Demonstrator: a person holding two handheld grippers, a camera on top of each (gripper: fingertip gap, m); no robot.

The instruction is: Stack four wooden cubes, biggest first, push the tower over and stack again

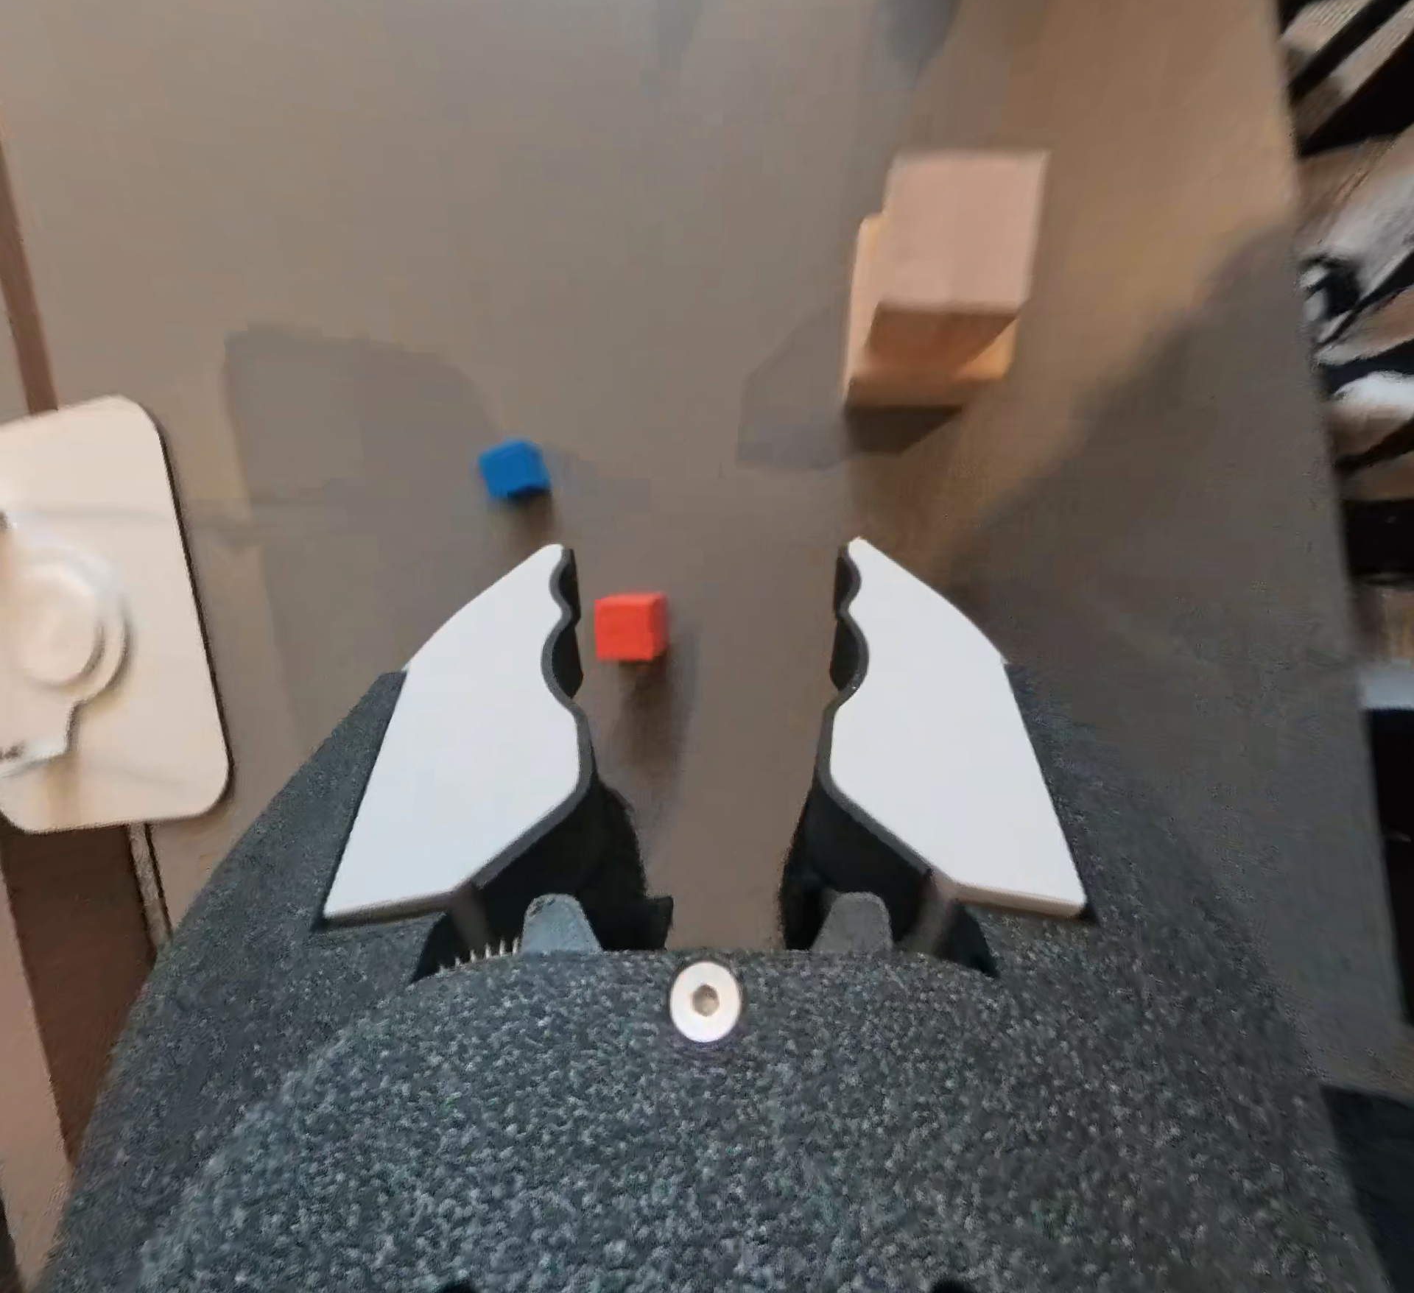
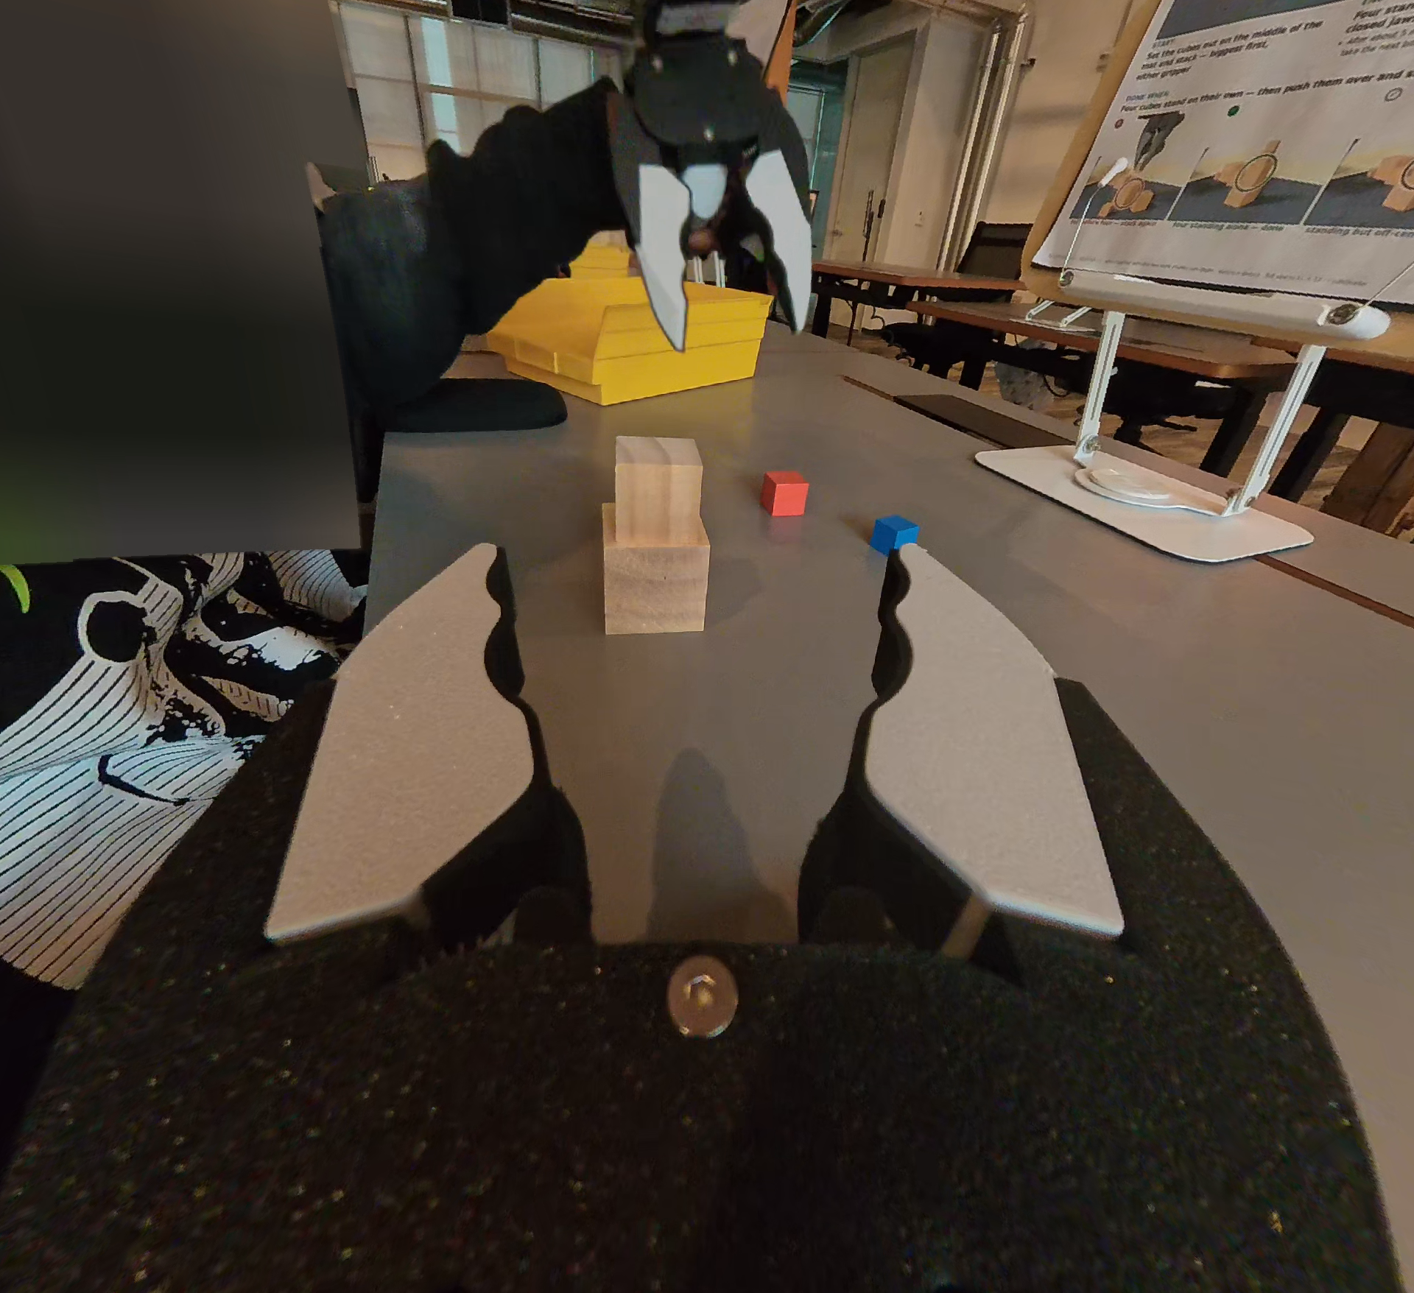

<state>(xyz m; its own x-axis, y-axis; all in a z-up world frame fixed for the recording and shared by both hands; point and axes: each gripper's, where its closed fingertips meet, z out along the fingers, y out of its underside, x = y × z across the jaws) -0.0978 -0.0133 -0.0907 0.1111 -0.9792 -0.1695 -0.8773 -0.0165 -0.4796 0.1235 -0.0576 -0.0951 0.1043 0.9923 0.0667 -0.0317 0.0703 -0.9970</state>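
Two plain wooden cubes stand stacked on the grey table: the bigger one (image 2: 655, 587) below, the smaller one (image 2: 658, 487) on top, set toward its back edge. The stack also shows blurred in the left wrist view (image 1: 941, 277). A small red cube (image 2: 784, 493) (image 1: 630, 627) and a smaller blue cube (image 2: 894, 534) (image 1: 514, 467) lie loose to the right of the stack. My left gripper (image 1: 704, 560) is open and empty, high above the red cube; it shows in the right wrist view (image 2: 738, 330). My right gripper (image 2: 698, 552) is open and empty, low before the stack.
A white stand base (image 2: 1148, 503) (image 1: 99, 614) carries an instruction sheet (image 2: 1255, 70) at the right. Yellow bins (image 2: 635, 346) sit at the table's far side. A person's patterned clothing (image 2: 153, 705) lies by the table's near-left edge.
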